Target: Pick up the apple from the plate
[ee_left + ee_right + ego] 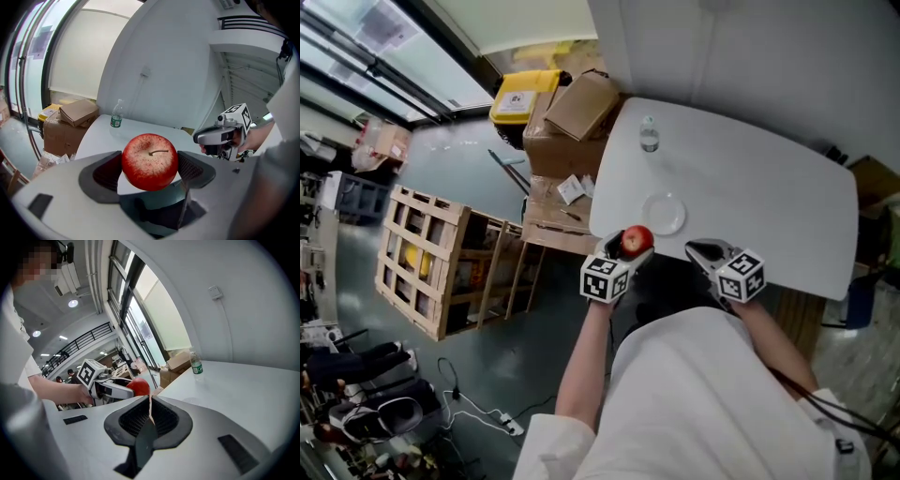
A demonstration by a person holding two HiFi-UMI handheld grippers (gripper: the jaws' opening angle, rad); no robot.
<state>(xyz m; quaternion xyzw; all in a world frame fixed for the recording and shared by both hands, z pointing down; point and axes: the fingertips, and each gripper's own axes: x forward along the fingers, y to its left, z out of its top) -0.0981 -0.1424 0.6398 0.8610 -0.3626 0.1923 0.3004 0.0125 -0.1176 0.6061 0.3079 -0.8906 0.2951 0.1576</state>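
A person in a white top stands at the near edge of a white tabletop (750, 178), a hand-held grey two-jaw tool in each hand. The left tool (623, 251) grips a red, speckled round apple (150, 161), its dark ribbed pads pressed against the fruit's two sides. The left gripper view shows the apple's short brown stem turned towards the camera. Seen from the head view, the apple is off the small round pale plate (664, 213). It hangs in the air just beside the plate, over the tabletop's near edge, and the plate itself lies bare.

The right tool (149, 414) is closed with its jaws pressed together and nothing between them. It hovers beside the left tool, apart from it, also at the tabletop's near edge. Each tool carries a white cube with black square markers.

Farther back on the tabletop stands a clear plastic water bottle with a green label (649, 134), upright and well apart from the plate. Beyond the tabletop's left end, brown cardboard boxes (581, 103) are stacked beside a yellow bin (523, 94). A slatted wooden crate (431, 258) sits on the grey floor below. In the right gripper view, the left tool and its red load appear against tall windows and a railed gallery.
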